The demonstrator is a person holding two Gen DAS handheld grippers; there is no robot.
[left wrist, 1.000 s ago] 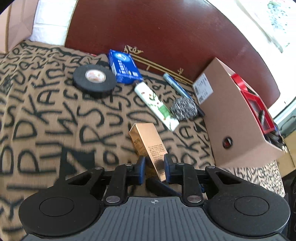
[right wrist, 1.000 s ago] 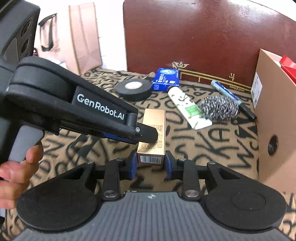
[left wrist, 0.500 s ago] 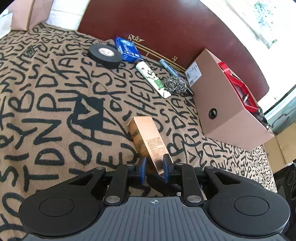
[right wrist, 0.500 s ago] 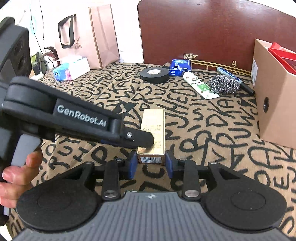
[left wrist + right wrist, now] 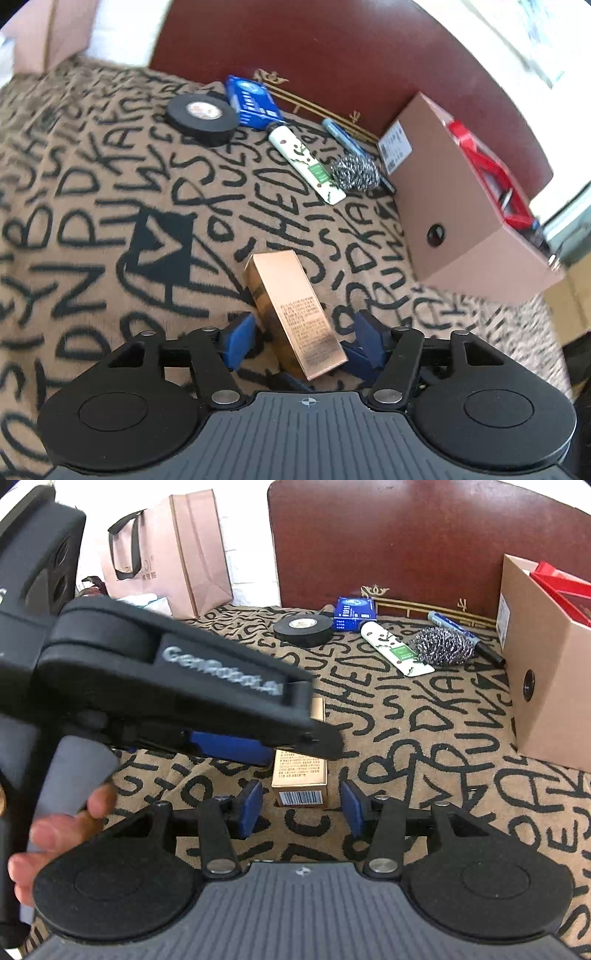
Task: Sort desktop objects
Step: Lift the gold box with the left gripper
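Two claws meet over one soft, fuzzy brown cloth (image 5: 92,206) with big black letters on it, and it spreads out under and all around both of them. Far ahead of the claws stands a smooth dark red board (image 5: 388,542). Ahead and to the right of each claw sits a plain cardboard box (image 5: 454,206) with a round hole in its side and red things inside.

Right between the blue pads of the left claw (image 5: 303,338) lies the shiny gold box (image 5: 291,306), long and flat-sided with tiny print. The jaws of the left claw are opening, and the pads stand clear of the gold box on both sides. The right claw (image 5: 301,806) has the barcode end of the same gold box just in front of its gap. Its jaws are opening too, and its pads do not touch the box.

Farther ahead lie a flat round roll of black tape (image 5: 201,118), a small blue packet (image 5: 251,101), a smooth white tube (image 5: 306,164) with green on it, a scratchy ball of silver wire (image 5: 356,173) and a blue marker (image 5: 341,134).

Only the right claw's view shows the left claw from the side, black with white letters, a hand (image 5: 55,834) on its grey handle, and a pink paper bag (image 5: 173,554) far off to the left.
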